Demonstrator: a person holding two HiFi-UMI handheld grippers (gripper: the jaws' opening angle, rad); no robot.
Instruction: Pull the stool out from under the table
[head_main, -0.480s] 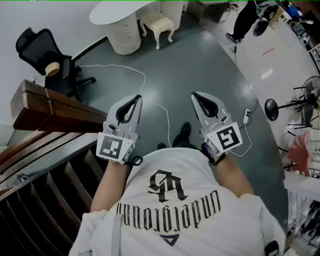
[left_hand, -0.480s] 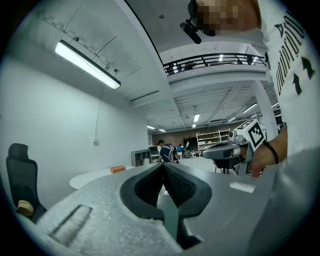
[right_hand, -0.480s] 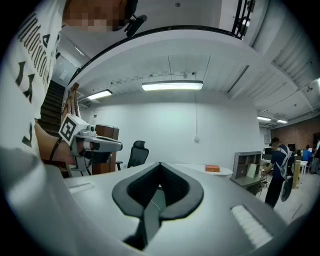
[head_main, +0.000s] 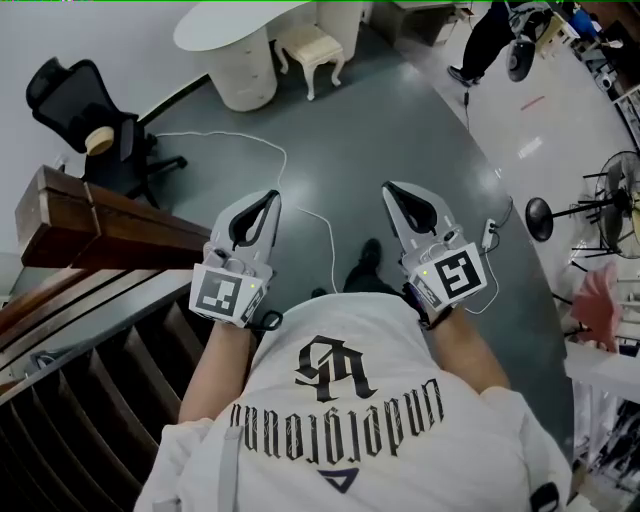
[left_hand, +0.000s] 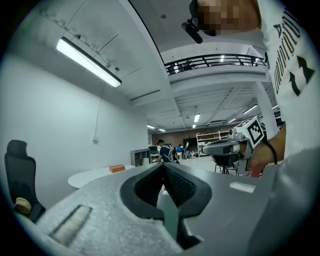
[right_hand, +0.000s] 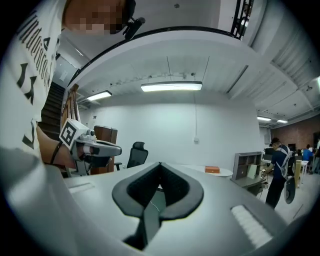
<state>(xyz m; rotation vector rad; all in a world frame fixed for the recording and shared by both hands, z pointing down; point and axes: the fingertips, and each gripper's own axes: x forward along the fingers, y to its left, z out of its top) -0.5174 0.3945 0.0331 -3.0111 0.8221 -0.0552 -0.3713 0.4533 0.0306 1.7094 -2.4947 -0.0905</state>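
Note:
A cream stool with curved legs stands far ahead, tucked beside the pedestal of a white oval table. My left gripper and right gripper are held side by side in front of my chest, well short of the stool, both shut with nothing between the jaws. In the left gripper view the left gripper points toward the white table, with the right gripper off to its side. The right gripper in its own view also faces that table.
A black office chair stands at the left. A wooden stair rail and steps run along my left. A white cable snakes over the grey floor. A fan stand and a person are at the right.
Both grippers stay shut and hold their pose. The view has shifted slightly, so the table, stool and chair sit a little further left in frame.

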